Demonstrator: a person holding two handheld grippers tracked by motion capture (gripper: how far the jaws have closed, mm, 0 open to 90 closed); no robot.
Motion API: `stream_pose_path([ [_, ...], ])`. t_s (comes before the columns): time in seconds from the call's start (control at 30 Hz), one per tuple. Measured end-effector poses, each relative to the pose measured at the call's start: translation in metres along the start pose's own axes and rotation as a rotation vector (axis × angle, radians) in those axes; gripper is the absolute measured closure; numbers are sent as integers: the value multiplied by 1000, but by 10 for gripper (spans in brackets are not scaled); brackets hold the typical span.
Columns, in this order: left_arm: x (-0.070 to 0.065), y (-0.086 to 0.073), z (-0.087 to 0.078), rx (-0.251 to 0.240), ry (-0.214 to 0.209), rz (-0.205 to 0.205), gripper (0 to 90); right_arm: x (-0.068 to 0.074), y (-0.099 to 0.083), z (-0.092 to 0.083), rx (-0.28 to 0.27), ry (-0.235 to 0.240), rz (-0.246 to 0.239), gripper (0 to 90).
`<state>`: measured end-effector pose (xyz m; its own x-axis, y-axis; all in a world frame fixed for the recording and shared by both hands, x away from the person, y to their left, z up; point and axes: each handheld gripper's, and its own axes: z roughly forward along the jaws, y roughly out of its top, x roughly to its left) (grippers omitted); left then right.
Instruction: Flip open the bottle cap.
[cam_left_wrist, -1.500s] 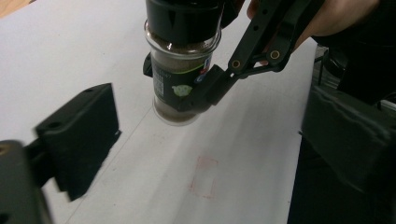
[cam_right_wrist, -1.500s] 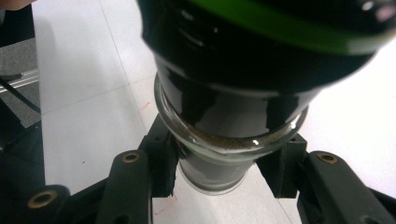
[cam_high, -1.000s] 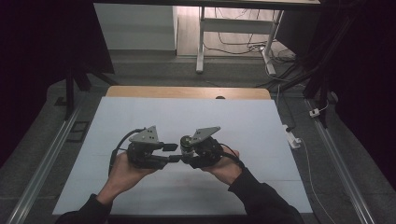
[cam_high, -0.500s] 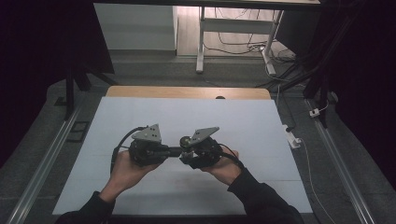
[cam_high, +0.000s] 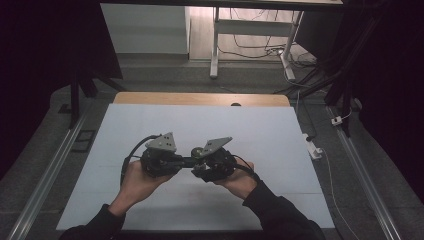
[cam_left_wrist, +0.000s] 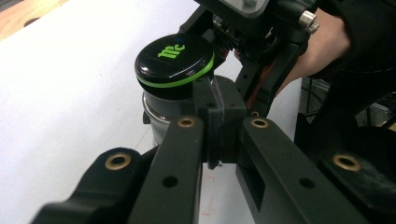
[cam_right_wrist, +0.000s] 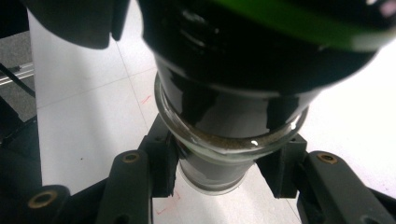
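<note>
Both hands have drifted slightly forward over the worktop (cam_high: 150, 130); right tool (cam_right_wrist: 219, 172) clamps the jar (cam_right_wrist: 224, 140), left tool (cam_left_wrist: 217, 126) closed (empty, apparently) beside its lid (cam_left_wrist: 175, 58), so a clumsy nudge could tip it.

From the high view we cannot make out the small dark glass jar (cam_high: 197, 152) between the two grippers. In the right gripper view its black lid with a green band (cam_right_wrist: 299, 23) is blurred and cut off by the top edge, and we cannot read its contents.
</note>
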<state>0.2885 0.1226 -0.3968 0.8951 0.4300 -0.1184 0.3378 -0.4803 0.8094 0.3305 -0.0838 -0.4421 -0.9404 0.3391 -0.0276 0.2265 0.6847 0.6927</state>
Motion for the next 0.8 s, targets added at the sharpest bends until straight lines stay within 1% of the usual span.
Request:
stream_pose_path([
  [0.37, 3, 5, -5, -15, 9, -9, 890, 1, 0, 2, 4, 13, -3, 530],
  [0.8, 5, 11, -7, -28, 26, -5, 891, 2, 0, 1, 1, 15, -2, 531],
])
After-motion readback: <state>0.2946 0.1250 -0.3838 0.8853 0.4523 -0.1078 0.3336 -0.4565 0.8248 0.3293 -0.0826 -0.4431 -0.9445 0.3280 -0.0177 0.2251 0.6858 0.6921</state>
